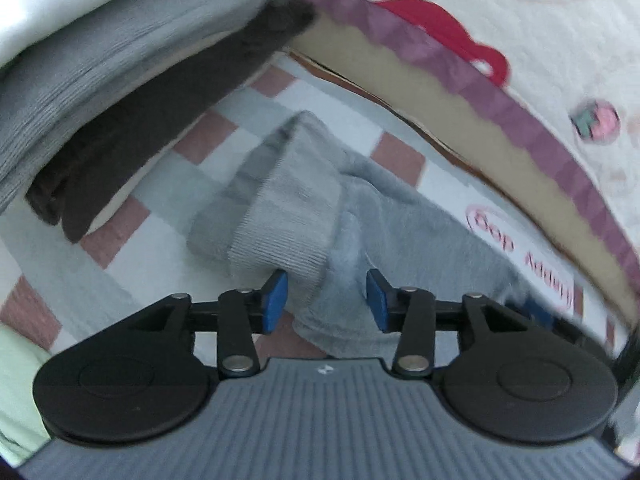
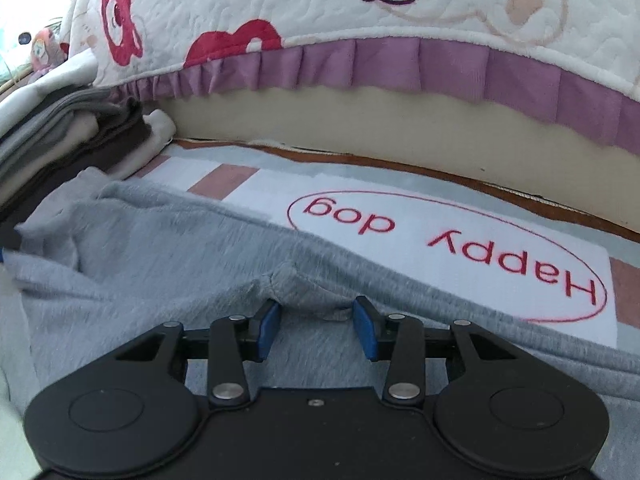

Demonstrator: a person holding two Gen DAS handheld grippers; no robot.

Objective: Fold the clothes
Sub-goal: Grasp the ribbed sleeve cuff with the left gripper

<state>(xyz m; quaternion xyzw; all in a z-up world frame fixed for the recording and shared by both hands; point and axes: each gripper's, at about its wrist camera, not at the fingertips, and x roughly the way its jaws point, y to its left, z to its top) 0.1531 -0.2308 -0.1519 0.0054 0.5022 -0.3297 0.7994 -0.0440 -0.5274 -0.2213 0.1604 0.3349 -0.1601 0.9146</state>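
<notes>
Because a stack already stands at the back, part of the folding looks done:
Rug (image 2: 460, 280): checked, lettered, lying against the bed's frilled quilt (image 2: 400, 68).
Folded stack (image 2: 68, 128): grey and dark pieces piled at the rug's far-left corner.
Grey garment (image 2: 168, 248): rumpled across the rug, ribbed cuff (image 1: 280, 216) turned over; folding left to do.
Left gripper (image 1: 327, 300): jaws parted, fabric between them, pads not pressing.
Right gripper (image 2: 316, 326): jaws likewise parted over a raised pucker, gripping nothing.
</notes>
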